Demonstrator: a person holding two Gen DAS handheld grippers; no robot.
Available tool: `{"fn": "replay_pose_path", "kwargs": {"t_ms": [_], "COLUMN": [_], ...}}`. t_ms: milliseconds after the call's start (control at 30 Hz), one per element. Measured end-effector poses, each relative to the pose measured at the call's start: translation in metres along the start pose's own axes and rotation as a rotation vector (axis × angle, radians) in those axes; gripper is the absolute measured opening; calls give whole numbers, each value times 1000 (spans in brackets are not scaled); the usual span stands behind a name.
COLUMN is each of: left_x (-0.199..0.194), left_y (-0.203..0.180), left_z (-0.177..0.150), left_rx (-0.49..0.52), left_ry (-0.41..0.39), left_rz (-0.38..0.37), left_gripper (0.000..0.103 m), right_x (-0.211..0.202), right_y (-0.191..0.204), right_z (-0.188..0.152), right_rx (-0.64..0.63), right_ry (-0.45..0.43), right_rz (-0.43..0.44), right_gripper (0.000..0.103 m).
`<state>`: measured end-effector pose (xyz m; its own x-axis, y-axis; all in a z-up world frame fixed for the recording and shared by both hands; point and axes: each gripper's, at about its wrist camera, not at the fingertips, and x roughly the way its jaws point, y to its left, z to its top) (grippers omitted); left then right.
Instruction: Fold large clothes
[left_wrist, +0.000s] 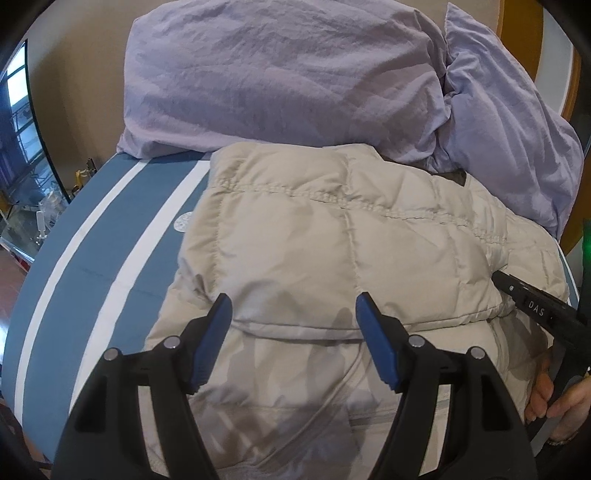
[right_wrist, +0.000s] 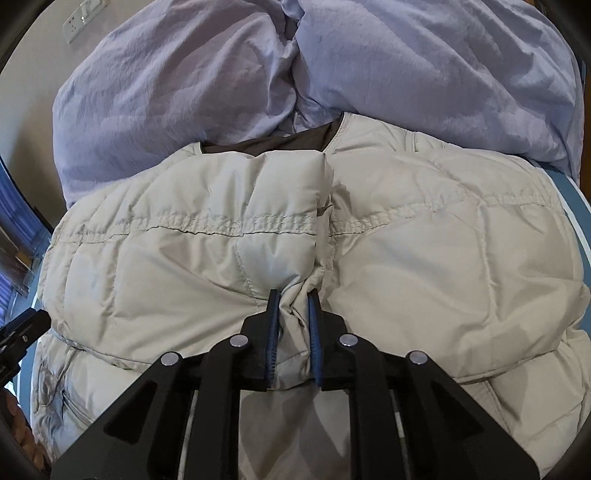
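Note:
A beige quilted puffer jacket (left_wrist: 332, 240) lies folded on the bed, its dark lining showing at the collar (right_wrist: 273, 142). My left gripper (left_wrist: 293, 306) is open and empty, hovering just above the jacket's folded lower part. My right gripper (right_wrist: 293, 299) is shut on a bunched fold of the jacket (right_wrist: 295, 229) at its middle front edge. The right gripper's body also shows in the left wrist view (left_wrist: 535, 310), at the jacket's right side.
Two lilac pillows (left_wrist: 280, 77) (left_wrist: 509, 125) lie against the headboard just behind the jacket. The blue bedsheet with white stripes (left_wrist: 110, 266) spreads to the left. A wall socket (right_wrist: 79, 20) is at the upper left. Furniture and a window stand beyond the bed's left edge.

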<state>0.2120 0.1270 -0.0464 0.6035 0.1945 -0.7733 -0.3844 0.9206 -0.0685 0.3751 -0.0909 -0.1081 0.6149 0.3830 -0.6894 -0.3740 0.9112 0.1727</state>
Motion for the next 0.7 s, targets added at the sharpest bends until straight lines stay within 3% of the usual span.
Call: {"fn": "replay_pose_path", "kwargs": {"t_ms": [67,167,467,700], "left_x": [-6,-18,-60,-77], "left_y": [3,10,56,95], "left_z": [-3,-10,-48,-91], "left_rx": [2,11,15,-21], "left_ry": [-8,-21,-18,15], "left_rz": [12,29,13,-10], "left_gripper": [78,84,89,89], "right_x": [-2,-15,-84,-131], "right_y": [-2,-10,-53,-117], "right_z": [1,0,-23,-70], "right_rx": [-7,3,-32,-24], "right_ry": [-2,-5,-41,-49], "right_rz": [-24,-9,-1,-55], "right_gripper": [45,68,75,81]}}
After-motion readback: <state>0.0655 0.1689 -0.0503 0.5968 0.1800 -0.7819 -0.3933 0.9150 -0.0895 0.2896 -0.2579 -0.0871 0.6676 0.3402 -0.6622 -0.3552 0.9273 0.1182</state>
